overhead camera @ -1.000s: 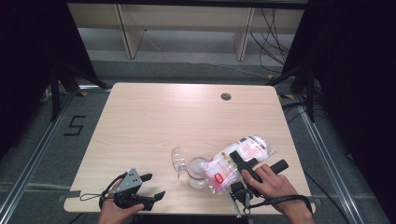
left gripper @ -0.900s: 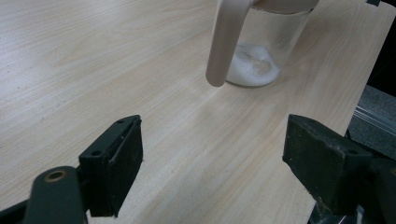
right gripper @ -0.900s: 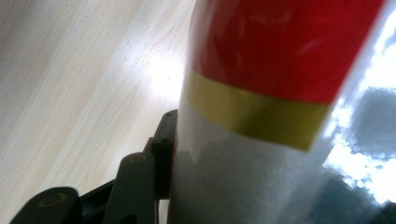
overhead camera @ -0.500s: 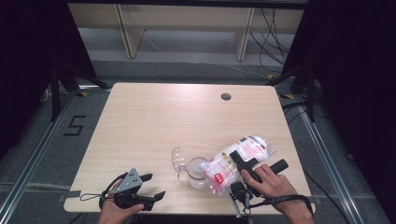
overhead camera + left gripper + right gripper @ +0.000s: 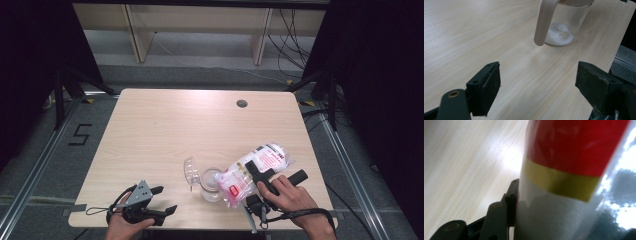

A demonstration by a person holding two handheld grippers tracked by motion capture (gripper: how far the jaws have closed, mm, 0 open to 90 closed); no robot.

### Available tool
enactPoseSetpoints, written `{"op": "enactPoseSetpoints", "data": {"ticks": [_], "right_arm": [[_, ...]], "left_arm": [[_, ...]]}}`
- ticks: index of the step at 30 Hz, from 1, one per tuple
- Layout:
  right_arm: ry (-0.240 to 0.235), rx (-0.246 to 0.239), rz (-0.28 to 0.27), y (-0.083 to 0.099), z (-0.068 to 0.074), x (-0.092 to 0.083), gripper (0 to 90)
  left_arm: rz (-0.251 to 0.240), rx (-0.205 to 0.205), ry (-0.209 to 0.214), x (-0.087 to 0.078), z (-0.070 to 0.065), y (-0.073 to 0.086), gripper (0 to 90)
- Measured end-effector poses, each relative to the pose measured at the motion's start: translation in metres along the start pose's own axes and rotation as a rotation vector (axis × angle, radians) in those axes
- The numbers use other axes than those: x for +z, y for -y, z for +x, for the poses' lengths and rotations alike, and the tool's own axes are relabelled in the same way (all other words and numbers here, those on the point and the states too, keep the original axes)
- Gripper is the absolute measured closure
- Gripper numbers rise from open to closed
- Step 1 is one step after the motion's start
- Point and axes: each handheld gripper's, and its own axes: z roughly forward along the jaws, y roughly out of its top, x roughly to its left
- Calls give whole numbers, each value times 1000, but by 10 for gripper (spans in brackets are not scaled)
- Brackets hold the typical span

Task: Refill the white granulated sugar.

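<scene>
Right hand-held gripper clamped on bag, tipped over glass jar just ahead. Little white powder in jar; most apparently unpoured. Left hand-held gripper apart, idle on surface.

A clear plastic bag of white granules, printed with a red and yellow label, lies tilted with its lower end over the mouth of a glass jar. The jar stands upright near the bench's near edge with a little white powder on its bottom, and its clear hinged lid hangs open to its left.
</scene>
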Motion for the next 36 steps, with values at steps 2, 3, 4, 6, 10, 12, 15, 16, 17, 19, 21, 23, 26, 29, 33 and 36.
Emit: {"op": "enactPoseSetpoints", "data": {"ticks": [2, 3, 4, 6, 10, 12, 15, 16, 17, 19, 21, 23, 26, 29, 33, 36], "right_arm": [[0, 0, -2, 0, 0, 0, 572], [0, 1, -1, 0, 1, 0, 572], [-1, -1, -2, 0, 1, 1, 572], [-2, -2, -3, -1, 1, 1, 572], [-1, -4, 1, 0, 1, 1, 572], [-37, 1, 8, 0, -1, 1, 573], [-30, -12, 15, 0, 0, 1, 573], [-30, -12, 15, 0, 0, 1, 573], [-27, -15, 16, 0, 0, 1, 573], [-32, -18, 16, 0, -1, 0, 573], [-29, -19, 13, -1, -1, 0, 573], [-30, -23, 15, -1, -1, 0, 574], [-34, -27, 21, -2, -1, 0, 574], [-36, -35, 20, -2, 0, 1, 575], [-33, -32, 18, -2, 0, 0, 575], [-35, -31, 18, -2, -1, 0, 575]], "left_arm": [[-5, -8, -4, 0, -1, 0, 197], [-5, -8, -4, 0, -1, 0, 197], [-2, -3, 1, 0, 0, 0, 197], [10, 15, -1, -1, 1, 0, 197], [-6, -3, 0, 0, 0, 0, 197], [-6, -4, 0, 0, -1, 0, 197], [9, 16, -1, 0, 1, 0, 197], [9, 16, -1, 0, 1, 0, 197], [10, 15, -1, -1, 1, 0, 197], [3, 6, -1, 0, 0, 0, 197], [0, 3, -1, 0, 0, 0, 197], [1, 6, -1, 0, 0, 0, 197], [0, 5, -1, 0, 0, 0, 197], [-6, -1, 2, 0, 0, 0, 197], [-7, 0, 2, 0, 0, 0, 197], [0, 2, -5, 0, 0, 0, 197]]}}
